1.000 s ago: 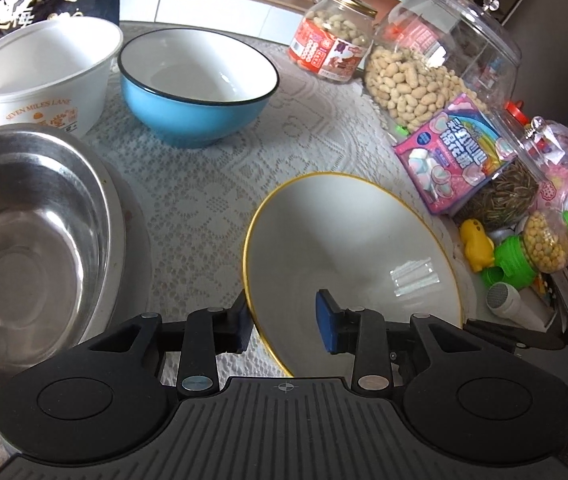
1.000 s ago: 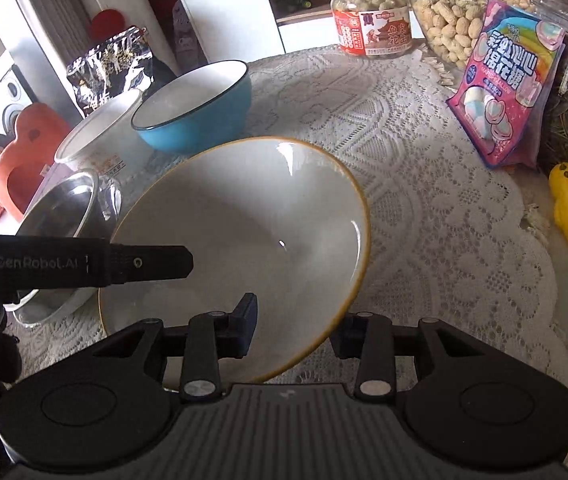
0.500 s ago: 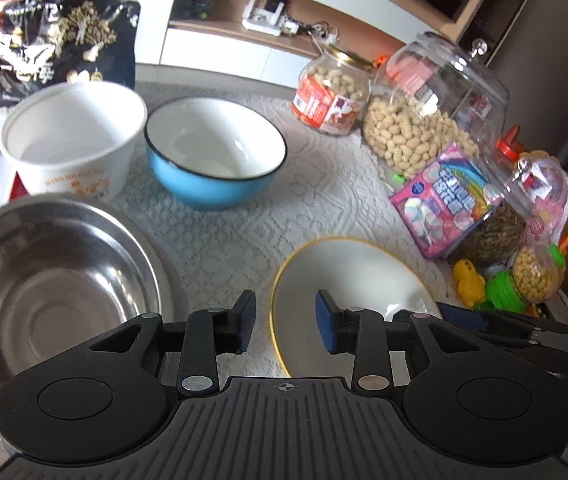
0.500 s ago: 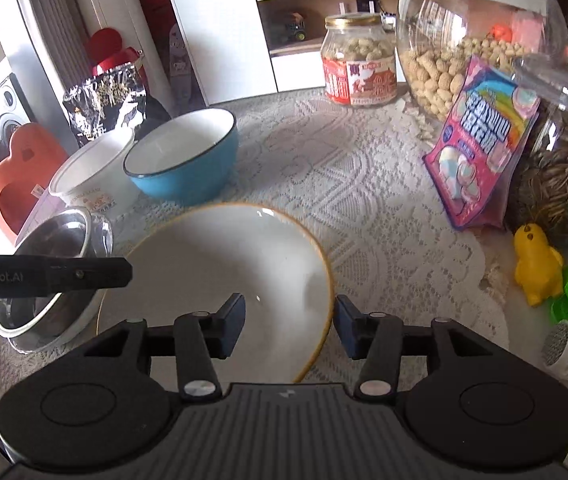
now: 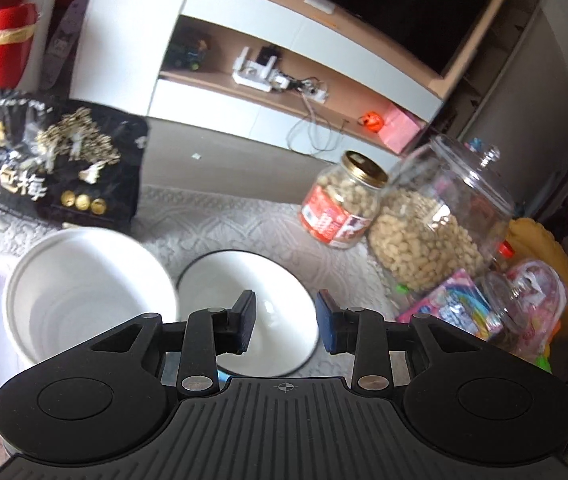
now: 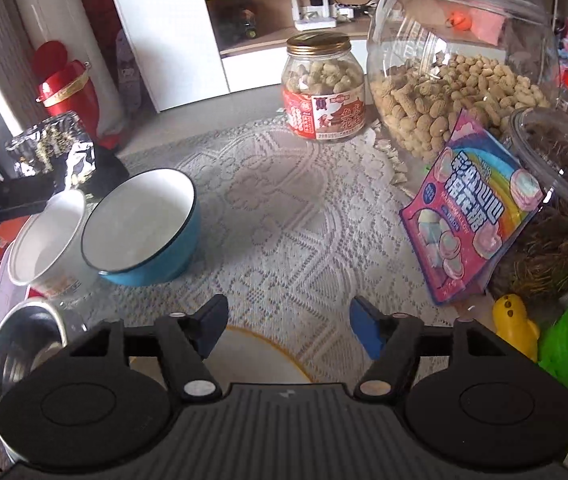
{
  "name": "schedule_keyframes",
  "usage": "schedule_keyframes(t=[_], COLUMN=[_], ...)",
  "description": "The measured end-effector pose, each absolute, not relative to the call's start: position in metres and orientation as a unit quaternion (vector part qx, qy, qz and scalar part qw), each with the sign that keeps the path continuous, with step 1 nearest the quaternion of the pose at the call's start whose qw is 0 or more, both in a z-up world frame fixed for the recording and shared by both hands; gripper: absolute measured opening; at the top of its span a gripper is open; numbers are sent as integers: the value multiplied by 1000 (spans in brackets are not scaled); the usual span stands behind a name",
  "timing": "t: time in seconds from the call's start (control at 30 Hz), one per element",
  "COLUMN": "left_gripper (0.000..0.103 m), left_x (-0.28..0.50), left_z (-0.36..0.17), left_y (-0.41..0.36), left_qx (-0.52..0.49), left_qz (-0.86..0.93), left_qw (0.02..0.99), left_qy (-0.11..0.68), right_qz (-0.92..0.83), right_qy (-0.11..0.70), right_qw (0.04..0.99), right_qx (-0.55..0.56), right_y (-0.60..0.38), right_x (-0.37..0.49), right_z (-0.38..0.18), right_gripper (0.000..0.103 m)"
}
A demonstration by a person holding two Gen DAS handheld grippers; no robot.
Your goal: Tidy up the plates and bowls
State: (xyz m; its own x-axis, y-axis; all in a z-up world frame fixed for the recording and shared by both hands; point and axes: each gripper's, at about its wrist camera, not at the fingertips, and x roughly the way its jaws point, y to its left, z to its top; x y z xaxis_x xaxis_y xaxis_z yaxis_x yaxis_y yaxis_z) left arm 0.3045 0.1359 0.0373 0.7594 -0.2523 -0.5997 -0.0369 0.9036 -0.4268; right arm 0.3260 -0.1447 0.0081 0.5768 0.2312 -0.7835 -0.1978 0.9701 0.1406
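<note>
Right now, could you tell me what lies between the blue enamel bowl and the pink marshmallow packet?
Only bare white lace tablecloth lies between the blue enamel bowl and the pink marshmallow packet, as the right wrist view shows.

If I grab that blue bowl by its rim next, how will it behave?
The blue bowl looks rigid, with a glossy enamel-like finish, so the pads may slip on its thin dark rim. It appears empty, so probably light for its size. Its rounded body narrows to a small base, so a push could tip it toward the white tub beside it.

Both cameras ride low behind their own jaws, tilted down across the lace-covered surface (image 6: 291,216) toward the shelving wall. Each takes in the blue bowl (image 5: 268,312) (image 6: 144,232), white tub (image 5: 84,296) (image 6: 48,236) and peanut jars (image 5: 339,208) (image 6: 323,84), the left view closer.
</note>
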Motion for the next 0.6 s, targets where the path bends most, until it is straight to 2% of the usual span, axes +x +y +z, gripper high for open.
schedule_keyframes(t=[0.1, 0.23, 0.33, 0.43, 0.5, 0.57, 0.6], left_gripper=[36, 36, 36, 36, 36, 36, 36], left_x=[316, 329, 333, 332, 331, 331, 331], left_z=[18, 0, -6, -7, -7, -9, -9], left_y=[163, 171, 169, 167, 164, 160, 158], left_qx=[-251, -247, -250, -245, -241, -236, -233], left_qz=[-25, -6, -13, -15, -17, -19, -19], left_qw=[895, 885, 882, 884, 884, 883, 883], left_qy=[367, 395, 399, 398, 400, 405, 406], right_qz=[145, 168, 153, 139, 137, 148, 157], right_qy=[445, 475, 506, 519, 541, 563, 571], right_qw=[884, 863, 847, 842, 828, 809, 800], right_qx=[7, 30, 45, 42, 60, 86, 98], right_y=[-118, -80, -58, -46, -44, -46, -48], right_x=[350, 393, 422, 439, 452, 459, 460], right_z=[9, -8, -32, -50, -63, -73, -77], right_gripper=[76, 74, 63, 56, 46, 31, 27])
